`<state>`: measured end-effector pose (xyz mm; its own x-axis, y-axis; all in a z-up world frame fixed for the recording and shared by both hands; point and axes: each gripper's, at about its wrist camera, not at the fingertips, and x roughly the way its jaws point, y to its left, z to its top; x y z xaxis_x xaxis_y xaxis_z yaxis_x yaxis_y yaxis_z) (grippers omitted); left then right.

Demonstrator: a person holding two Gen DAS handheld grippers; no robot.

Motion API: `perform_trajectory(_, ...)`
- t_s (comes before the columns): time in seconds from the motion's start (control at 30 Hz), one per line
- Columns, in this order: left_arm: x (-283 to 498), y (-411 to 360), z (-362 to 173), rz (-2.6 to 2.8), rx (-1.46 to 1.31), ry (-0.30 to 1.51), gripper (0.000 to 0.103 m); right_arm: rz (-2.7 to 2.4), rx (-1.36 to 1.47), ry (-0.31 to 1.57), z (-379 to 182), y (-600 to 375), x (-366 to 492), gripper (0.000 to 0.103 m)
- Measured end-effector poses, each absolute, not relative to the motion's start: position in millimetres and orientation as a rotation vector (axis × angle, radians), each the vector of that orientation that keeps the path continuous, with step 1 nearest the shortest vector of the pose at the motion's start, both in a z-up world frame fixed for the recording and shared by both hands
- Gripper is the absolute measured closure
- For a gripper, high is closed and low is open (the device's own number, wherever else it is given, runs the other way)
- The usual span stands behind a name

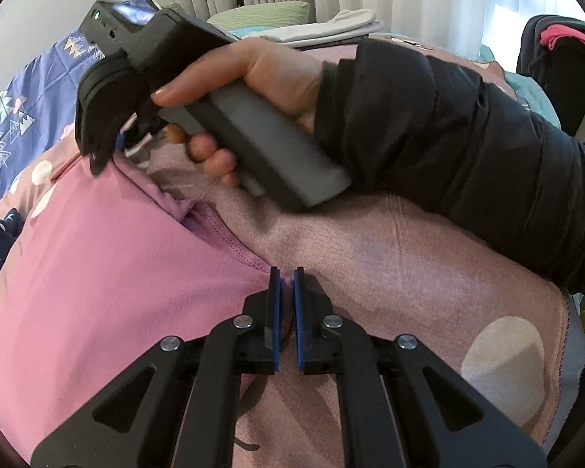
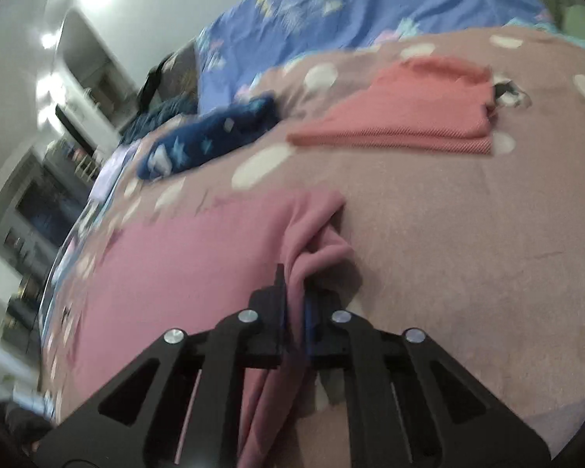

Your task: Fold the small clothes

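Pink garment lay flat on the dotted blanket, nearer the camera than the folded coral piece. Left gripper was clenched on its hem edge, right gripper clenched on a bunched corner. Fabric looked light, limp and stretchy, likely to sag between the grips; hem corners seemed the best hold.

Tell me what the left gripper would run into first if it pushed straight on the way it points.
Most likely the bed itself: the left gripper, shut on the hem of the pink garment, points down at the dotted pink blanket just past its tips. The right hand is farther ahead and looks higher, though depth is unclear.
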<state>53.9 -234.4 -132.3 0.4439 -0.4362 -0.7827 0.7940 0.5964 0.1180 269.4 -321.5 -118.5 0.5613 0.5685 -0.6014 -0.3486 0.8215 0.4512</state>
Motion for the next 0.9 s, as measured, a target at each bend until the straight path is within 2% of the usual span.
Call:
perform_trajectory(0.17, 56.1, -235.3, -135.4, -0.816, 0.509, 0.794, 0.098, 0.522, 0.349, 0.819, -133.2, -331.3, 279.1, 0.095)
perform_trajectory(0.23, 56.2, -234.7, -135.6, -0.818, 0.504, 0.791, 0.098, 0.483, 0.406, 0.784, -131.1, -346.3, 276.8, 0.081)
perform_trajectory(0.27, 55.9, -234.1, -135.2, -0.818, 0.501, 0.788, 0.098, 0.453, 0.460, 0.761, -129.5, -357.6, 274.9, 0.079)
perform_trajectory(0.43, 48.7, -216.5, -123.6, -0.809, 0.449, 0.777, 0.089, 0.452, 0.587, 0.733, -116.6, -387.4, 241.9, 0.077)
perform_trajectory(0.5, 41.9, -204.3, -112.0, -0.817, 0.391, 0.770, 0.085, 0.505, 0.527, 0.738, -105.7, -382.8, 208.7, 0.077)
perform_trajectory(0.57, 31.7, -185.6, -97.9, -0.809, 0.337, 0.741, 0.072, 0.558, 0.470, 0.749, -97.9, -374.1, 176.0, 0.077)
perform_trajectory(0.6, 25.6, -171.8, -90.9, -0.789, 0.310, 0.719, 0.063, 0.591, 0.437, 0.762, -95.8, -365.5, 153.1, 0.077)
perform_trajectory(0.63, 21.7, -163.7, -87.7, -0.775, 0.294, 0.708, 0.060, 0.613, 0.408, 0.782, -97.4, -353.9, 134.3, 0.077)
perform_trajectory(0.73, 13.1, -123.4, -84.0, -0.693, 0.235, 0.713, 0.059, 0.562, 0.289, 0.883, -116.6, -331.7, 101.9, 0.069)
perform_trajectory(0.8, 10.3, -94.7, -86.9, -0.614, 0.197, 0.735, 0.059, 0.426, 0.118, 0.898, -128.5, -316.8, 87.5, 0.073)
perform_trajectory(0.9, 2.9, -47.9, -88.3, -0.491, 0.116, 0.760, 0.059, 0.322, 0.014, 0.876, -107.3, -300.1, 72.2, 0.071)
